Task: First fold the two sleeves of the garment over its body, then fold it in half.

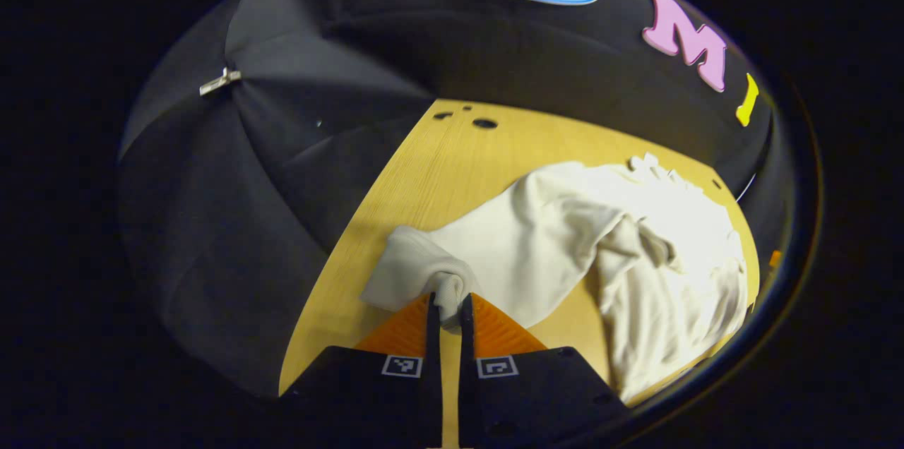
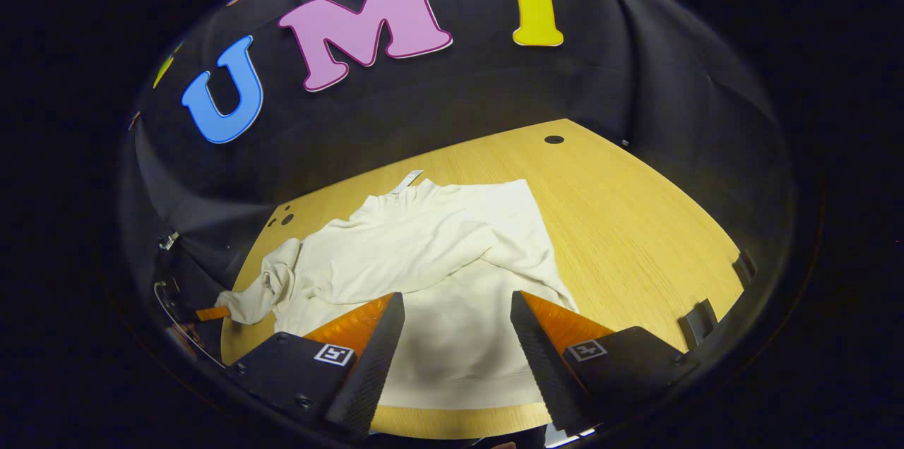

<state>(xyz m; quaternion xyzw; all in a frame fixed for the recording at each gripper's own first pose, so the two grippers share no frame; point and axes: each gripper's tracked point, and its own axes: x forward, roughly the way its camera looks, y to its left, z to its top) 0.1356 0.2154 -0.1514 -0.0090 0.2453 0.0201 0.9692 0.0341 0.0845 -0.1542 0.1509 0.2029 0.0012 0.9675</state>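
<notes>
Closest to us in the left gripper view, our left gripper (image 1: 450,308) pinches the cuff end of a sleeve (image 1: 424,272), both fingers pressed on a bunched knot of cloth at lower centre of the frame. We see the cream garment (image 1: 635,251) stretching from that pinch toward the right of the frame, soft and knit-looking, heaped in rumpled folds near the right edge. It lies on a pale wooden table (image 1: 452,159) with a fine straight grain; bare wood opens up at upper centre, where a few dark round holes (image 1: 484,123) sit near the far edge. Black draped cloth hangs beyond the table's left edge, with a small metal clip (image 1: 219,81) at upper left.

In the right gripper view, our right gripper (image 2: 458,315) hangs spread wide over the garment's (image 2: 438,251) lower body, its fingers holding nothing. From here we see the garment laid fairly flat, collar toward the back wall, one sleeve (image 2: 459,251) folded across the chest and the other trailing to the lower left. A broad stretch of bare table (image 2: 635,223) fills the right side, with a hole (image 2: 554,139) near its far corner
</notes>
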